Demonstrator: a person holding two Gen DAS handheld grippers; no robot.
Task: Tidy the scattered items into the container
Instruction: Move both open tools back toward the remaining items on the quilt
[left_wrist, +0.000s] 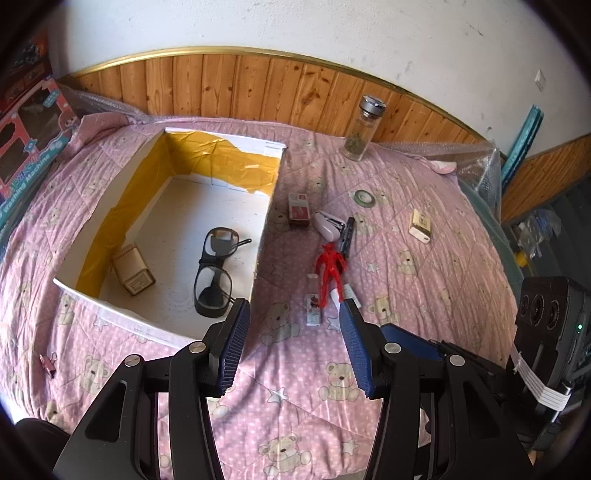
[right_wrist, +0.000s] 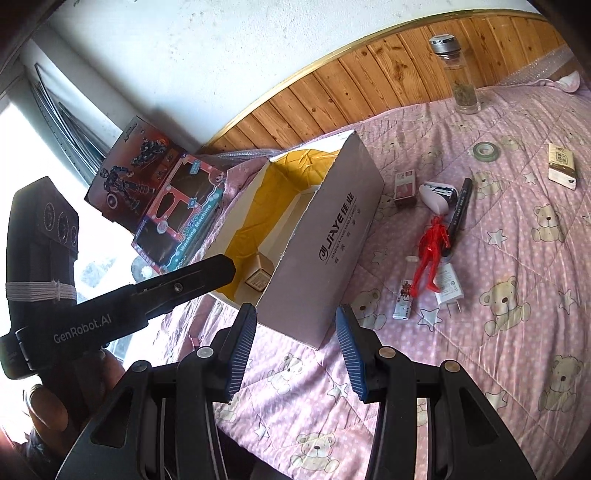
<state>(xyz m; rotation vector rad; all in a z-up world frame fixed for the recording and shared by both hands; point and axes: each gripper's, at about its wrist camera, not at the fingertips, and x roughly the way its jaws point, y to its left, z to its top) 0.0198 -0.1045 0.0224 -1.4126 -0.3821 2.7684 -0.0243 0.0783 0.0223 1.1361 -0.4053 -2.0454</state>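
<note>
Pink quilt (left_wrist: 424, 258) everywhere, teddy bears and stars, and the clutter is spread across the middle of it. Left of centre in the left wrist view sits the box (left_wrist: 266, 229), open-topped so things can simply be dropped in; glasses (left_wrist: 216, 271) and a small carton (left_wrist: 133, 271) already lie on its floor. Just right of its wall the leftovers bunch together: red figure (left_wrist: 330, 273), stapler (left_wrist: 327, 226), pen (left_wrist: 347, 236), a little red packet (left_wrist: 298, 209), with a tape roll (left_wrist: 364, 198), a cream packet (left_wrist: 421, 225) and a glass jar (left_wrist: 364, 129) further back towards the wood panelling. Left gripper (left_wrist: 291, 306) hovers low in frame, jaws apart, nothing between them, aimed between the box's edge and the figure, so that looks like the next pick. Right gripper (right_wrist: 295, 314) is likewise parted about halfway and empty, held over the box's near corner at bottom centre of its view, seemingly waiting its turn. Plenty left to tidy.
</note>
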